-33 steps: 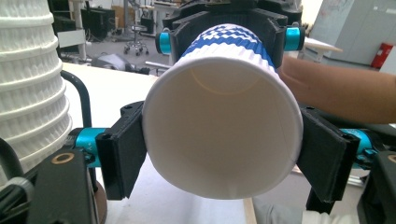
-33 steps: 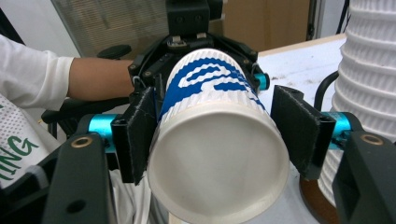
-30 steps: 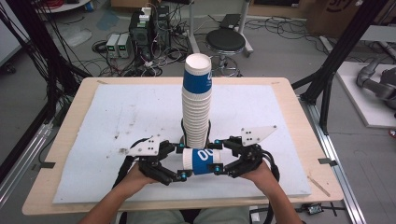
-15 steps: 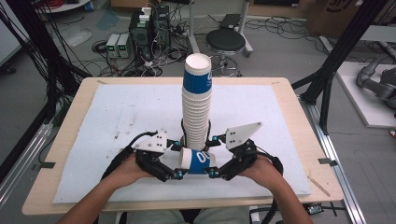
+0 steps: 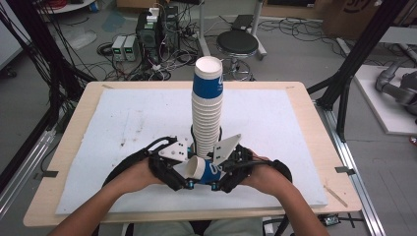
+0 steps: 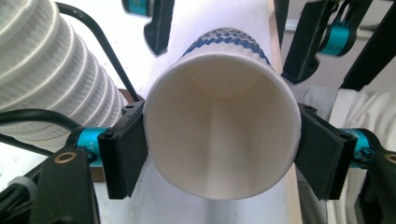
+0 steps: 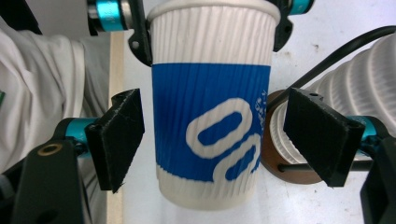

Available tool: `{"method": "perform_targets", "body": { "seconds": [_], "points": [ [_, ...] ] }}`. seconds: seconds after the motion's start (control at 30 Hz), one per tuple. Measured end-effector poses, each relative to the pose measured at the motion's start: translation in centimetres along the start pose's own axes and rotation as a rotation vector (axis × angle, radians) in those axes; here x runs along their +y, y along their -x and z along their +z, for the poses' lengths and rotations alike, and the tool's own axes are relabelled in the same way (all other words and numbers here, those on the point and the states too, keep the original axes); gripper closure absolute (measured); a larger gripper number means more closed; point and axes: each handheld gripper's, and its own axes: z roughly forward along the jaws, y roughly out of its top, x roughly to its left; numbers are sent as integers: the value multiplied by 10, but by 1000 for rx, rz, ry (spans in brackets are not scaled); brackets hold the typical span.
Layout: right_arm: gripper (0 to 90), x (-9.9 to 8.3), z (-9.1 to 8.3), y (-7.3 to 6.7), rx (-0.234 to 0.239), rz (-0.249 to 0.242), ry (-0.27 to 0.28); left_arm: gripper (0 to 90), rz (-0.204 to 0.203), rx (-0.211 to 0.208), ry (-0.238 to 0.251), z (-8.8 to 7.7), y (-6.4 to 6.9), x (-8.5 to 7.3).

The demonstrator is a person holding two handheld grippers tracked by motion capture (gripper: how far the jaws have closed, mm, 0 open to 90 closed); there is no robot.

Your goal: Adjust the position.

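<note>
- The paper cup (image 7: 210,121) between the right gripper's (image 7: 212,140) parted jaws bears white looping marks on its blue band, reading like two zeros or rounded links (no full word can be made out).
- Beside those loops, toward the jaw next to the stack, runs a line of tiny white print, too small to read.
- The top cup of the stack (image 5: 207,83) carries a small white mark on its blue band, unreadable.

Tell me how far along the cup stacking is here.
Done: a tall cup stack stands on the white mat. In hand: the left claw grips one blue cup by its rim; the right claw has just opened, pads clear. Left: placing this cup on the stack.
</note>
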Motion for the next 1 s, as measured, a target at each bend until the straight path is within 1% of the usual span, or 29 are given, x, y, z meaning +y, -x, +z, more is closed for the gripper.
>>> {"method": "perform_targets", "body": {
  "seconds": [0.03,0.1,0.17,0.2,0.23,0.3,0.33,0.43,0.5,0.6,0.77,0.83,0.87,0.9,0.93,1.0],
  "points": [
    [208,0,0,0,0,0,0,254,0,0,0,0,0,0],
    [208,1,4,0,5,1,-7,254,4,-1,-19,0,0,3],
    [209,1,4,0,9,2,-5,254,-2,0,-18,1,1,4],
    [209,1,6,0,6,3,-9,254,7,-2,-30,1,0,6],
    [210,1,6,0,7,4,-11,254,6,-3,-37,1,0,7],
    [213,1,7,0,11,7,-22,254,16,1,-59,2,1,10],
    [247,1,8,0,11,8,-28,254,16,1,-59,2,1,10],
    [267,2,9,-1,17,-4,-40,254,23,4,-88,5,1,14],
    [269,2,11,-1,19,-4,-47,254,25,4,-92,5,2,14],
    [286,2,14,-2,25,2,-63,254,33,7,-111,7,3,16],
    [301,2,16,-2,21,16,-72,248,31,17,-110,7,3,17],
    [301,1,17,-3,10,22,-69,239,26,18,-85,7,3,15],
    [301,0,17,-3,12,22,-62,234,20,18,-66,7,3,14],
    [301,-2,17,-3,9,22,-51,229,20,18,-66,7,3,14],
    [301,-3,16,-3,4,25,-39,223,0,16,-14,5,2,11],
    [301,-8,14,-5,-6,31,-4,217,-31,7,52,2,2,7]
  ]
}}
